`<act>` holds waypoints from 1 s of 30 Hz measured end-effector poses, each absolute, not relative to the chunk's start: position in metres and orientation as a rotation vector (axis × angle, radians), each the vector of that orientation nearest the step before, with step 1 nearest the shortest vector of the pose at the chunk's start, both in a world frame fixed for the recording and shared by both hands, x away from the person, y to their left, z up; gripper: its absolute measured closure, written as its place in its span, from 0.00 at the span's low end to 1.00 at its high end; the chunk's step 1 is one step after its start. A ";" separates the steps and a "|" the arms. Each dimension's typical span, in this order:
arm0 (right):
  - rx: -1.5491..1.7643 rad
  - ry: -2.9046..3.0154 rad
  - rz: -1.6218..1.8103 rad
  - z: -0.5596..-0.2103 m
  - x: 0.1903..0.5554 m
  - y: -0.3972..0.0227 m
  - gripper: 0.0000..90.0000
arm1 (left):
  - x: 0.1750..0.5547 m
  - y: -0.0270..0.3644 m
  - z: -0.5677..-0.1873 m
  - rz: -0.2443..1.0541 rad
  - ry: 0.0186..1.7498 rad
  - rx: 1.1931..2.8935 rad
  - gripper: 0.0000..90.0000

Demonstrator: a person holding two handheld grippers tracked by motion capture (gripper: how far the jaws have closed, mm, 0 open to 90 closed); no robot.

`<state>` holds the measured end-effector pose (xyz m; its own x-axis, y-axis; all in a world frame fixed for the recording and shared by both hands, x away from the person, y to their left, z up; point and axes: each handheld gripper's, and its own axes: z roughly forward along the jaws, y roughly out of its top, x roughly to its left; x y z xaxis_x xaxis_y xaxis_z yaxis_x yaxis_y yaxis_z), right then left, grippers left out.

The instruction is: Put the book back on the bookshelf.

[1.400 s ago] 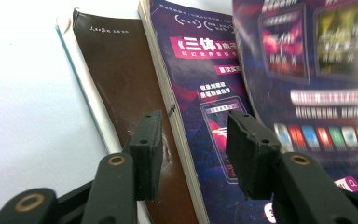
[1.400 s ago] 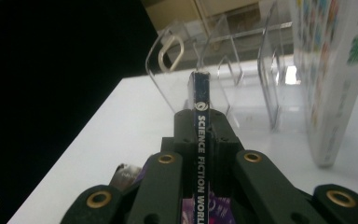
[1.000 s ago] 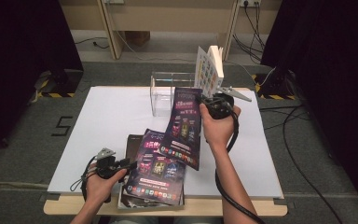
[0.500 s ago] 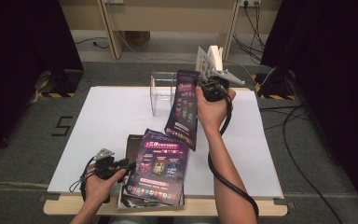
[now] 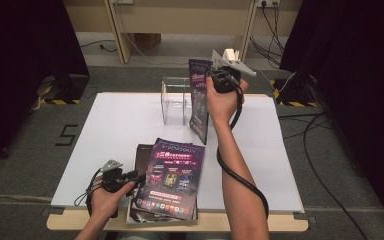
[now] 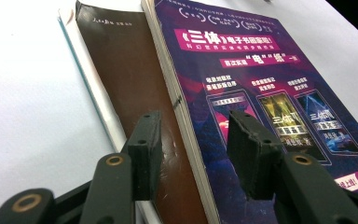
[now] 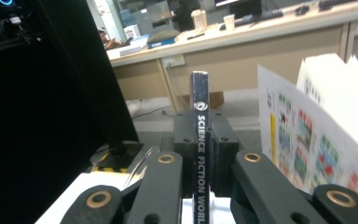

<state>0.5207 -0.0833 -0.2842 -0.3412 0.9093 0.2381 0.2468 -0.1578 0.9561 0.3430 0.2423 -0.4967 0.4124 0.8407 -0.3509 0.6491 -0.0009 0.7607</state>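
One magazine (image 5: 199, 100) is clamped by its spine in the right tool (image 5: 219, 80) and held upright just beside the clear holder (image 5: 176, 100) near the table's far edge, not yet slotted in, while the left tool (image 6: 196, 154) sits half-open, gripping nothing, over the remaining stack (image 5: 167, 177) at the near edge.

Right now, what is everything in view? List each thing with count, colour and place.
Held magazine: one, dark purple cover, upright in the right gripper, beside the clear box.
Clear plastic box: one, transparent, far middle of the table.
Stacked magazines: a few, top cover purple, near table edge.
White tabletop sheet: one, white, covers the table.
Left gripper: one, black, open, straddling the stack's edge.
Right gripper: one, black, shut on the held magazine's spine.
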 end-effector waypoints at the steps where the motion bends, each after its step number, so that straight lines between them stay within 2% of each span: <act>1: 1.316 1.548 1.537 -0.284 0.523 -0.082 0.94 | 0.343 0.242 -0.497 0.252 1.306 1.719 0.61; 6: 1.289 1.509 1.548 -0.290 0.531 -0.079 0.94 | 0.342 0.242 -0.498 0.252 1.306 1.723 0.61; 11: 1.262 1.505 1.529 -0.295 0.524 -0.076 0.94 | 0.341 0.243 -0.499 0.251 1.309 1.723 0.61; 30: 1.220 1.615 1.471 -0.320 0.442 -0.097 0.93 | 0.339 0.242 -0.500 0.250 1.313 1.725 0.60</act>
<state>0.4415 -0.0975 -0.3202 -0.3741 0.9181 0.1309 0.2164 -0.0509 0.9750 0.3390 0.2416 -0.5000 0.4093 0.8425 -0.3502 0.6549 -0.0040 0.7557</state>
